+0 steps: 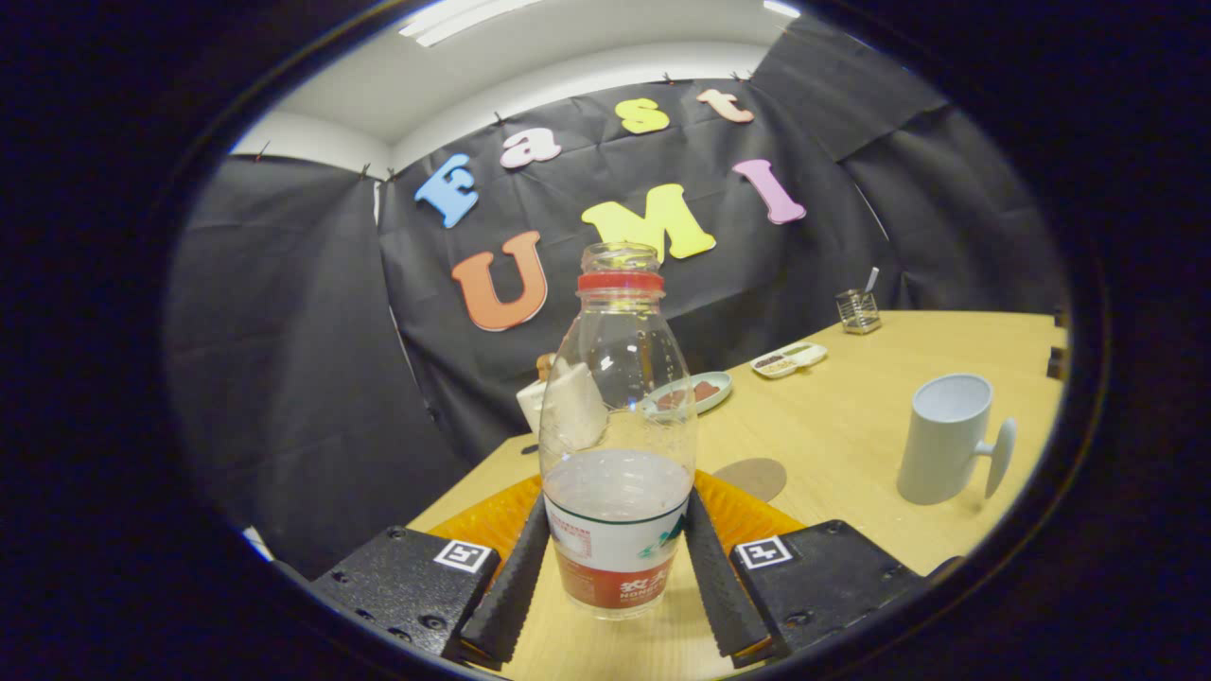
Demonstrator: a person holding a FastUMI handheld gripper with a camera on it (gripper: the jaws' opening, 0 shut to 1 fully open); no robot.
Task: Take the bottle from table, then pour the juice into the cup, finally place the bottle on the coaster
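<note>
The bottle (617, 445) stood upright, long axis vertical, open neck upward, gripped between both fingers of the claw (615, 567), which had closed on its labelled lower body. The pale wooden bench (851, 426) carried a cup (946, 440) and a round coaster (752, 478); black cloth walled the booth.

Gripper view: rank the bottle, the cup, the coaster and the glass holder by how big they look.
1. bottle, between the gripper fingers, enlarged by nearness
2. cup
3. coaster
4. glass holder, farthest off, so its true size is unsure
</note>
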